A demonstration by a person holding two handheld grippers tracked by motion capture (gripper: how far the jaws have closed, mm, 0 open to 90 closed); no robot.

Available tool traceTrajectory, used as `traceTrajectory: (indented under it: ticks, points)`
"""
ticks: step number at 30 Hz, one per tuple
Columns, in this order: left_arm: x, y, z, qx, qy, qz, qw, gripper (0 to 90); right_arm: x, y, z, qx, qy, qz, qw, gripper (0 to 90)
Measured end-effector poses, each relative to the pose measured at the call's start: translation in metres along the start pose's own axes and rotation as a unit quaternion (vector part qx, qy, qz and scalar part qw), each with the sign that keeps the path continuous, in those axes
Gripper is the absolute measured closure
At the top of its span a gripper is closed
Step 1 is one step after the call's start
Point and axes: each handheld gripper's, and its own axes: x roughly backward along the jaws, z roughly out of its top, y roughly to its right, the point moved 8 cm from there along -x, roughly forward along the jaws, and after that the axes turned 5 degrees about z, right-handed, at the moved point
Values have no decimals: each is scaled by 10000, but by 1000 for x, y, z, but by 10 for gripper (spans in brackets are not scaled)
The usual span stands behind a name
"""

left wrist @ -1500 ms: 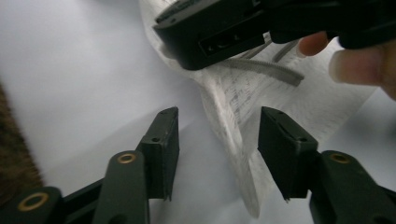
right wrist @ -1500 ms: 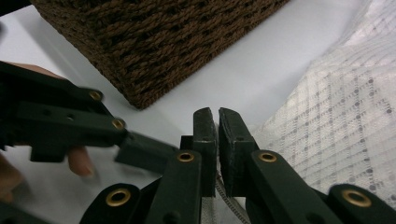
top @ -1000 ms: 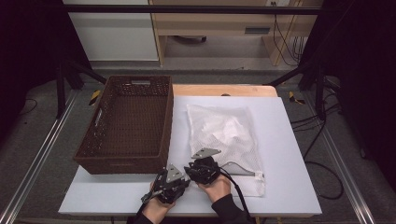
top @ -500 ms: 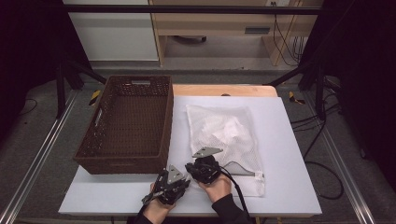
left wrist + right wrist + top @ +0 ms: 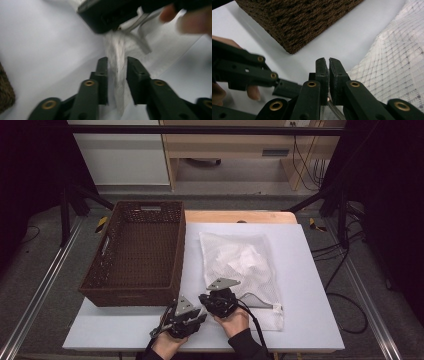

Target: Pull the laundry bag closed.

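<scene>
One brown woven basket (image 5: pixel 136 254), rectangular and open-weave, sits at the left of the white table (image 5: pixel 310 285). Just right of it lies one white mesh bag (image 5: pixel 240 265) with crumpled white fabric inside. Two grippers meet at the bag's near left corner: the left gripper (image 5: pixel 117 66), jaws narrow, straddles a raised fold of mesh; the right gripper (image 5: pixel 328 65) is nearly closed on the bag's edge. Both have barely shifted since half a second ago.

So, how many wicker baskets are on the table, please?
1. The brown wicker basket stands on the left part of the white table, left of the mesh bag. Its corner shows in the right gripper view. Nothing seems hidden.
</scene>
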Motion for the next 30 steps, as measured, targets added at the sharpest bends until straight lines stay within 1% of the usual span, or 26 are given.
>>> traceTrajectory:
  ticks: [2, 3, 4, 5, 6, 7, 8, 12, 13, 15, 18, 24, 26, 27, 28, 29, 30]
  points:
    - [1, 0, 3, 17, 96, -76, 9999, 641, 0, 0, 0, 18, 15, -11, 10000, 862]
    - [2, 0, 5, 38, 101, -84, 9999, 660, 0, -1, 0, 43, 29, 0, 10000, 862]
    - [1, -1, 5, 62, 95, -107, 9999, 702, 0, -1, 1, 43, 51, -10, 10000, 861]
    - [1, -2, 5, 55, 79, -62, 9999, 776, 0, -1, 1, 69, 59, -19, 10000, 861]
    - [1, -3, 4, 49, 61, -19, 10000, 824, 0, -1, 1, 65, 62, -25, 10000, 861]
    - [1, -3, 4, 55, 47, -28, 10000, 864, 1, -1, 1, 57, 60, -25, 10000, 860]
    - [2, -4, 4, 81, 51, 8, 10000, 871, 1, -2, 0, 43, 51, -16, 10000, 860]
    - [3, -3, 4, 1, 32, 211, 9998, 881, 3, -2, -1, 37, 105, 1, 9999, 850]
    - [3, -3, 4, -16, 9, 227, 9997, 881, 4, -2, -1, 44, 138, -12, 9999, 843]
    - [2, -3, 3, -55, -21, 313, 9995, 881, 5, -2, -3, 1, 96, -22, 10000, 828]
    - [2, -3, 2, -65, -44, 312, 9995, 882, 6, -1, -4, 12, 80, -41, 10000, 812]
    - [1, -1, 1, -120, -74, 326, 9994, 881, 6, 1, -7, -125, 12, -8, 9999, 810]
    - [1, -2, 0, -87, -78, 316, 9994, 880, 6, 0, -8, -143, -10, 0, 9999, 805]
    - [1, -3, 0, -87, -88, 344, 9993, 880, 7, 0, -8, -154, -9, 6, 9999, 803]
    - [1, -3, -1, -66, -93, 348, 9993, 880, 7, 0, -8, -141, -9, 34, 9999, 803]
    - [1, -3, -1, -70, -92, 342, 9993, 880, 9, 1, -8, -177, -2, 66, 9998, 802]
    - [1, -4, -1, -106, -99, 364, 9992, 880, 10, 1, -8, -216, -14, 85, 9997, 802]
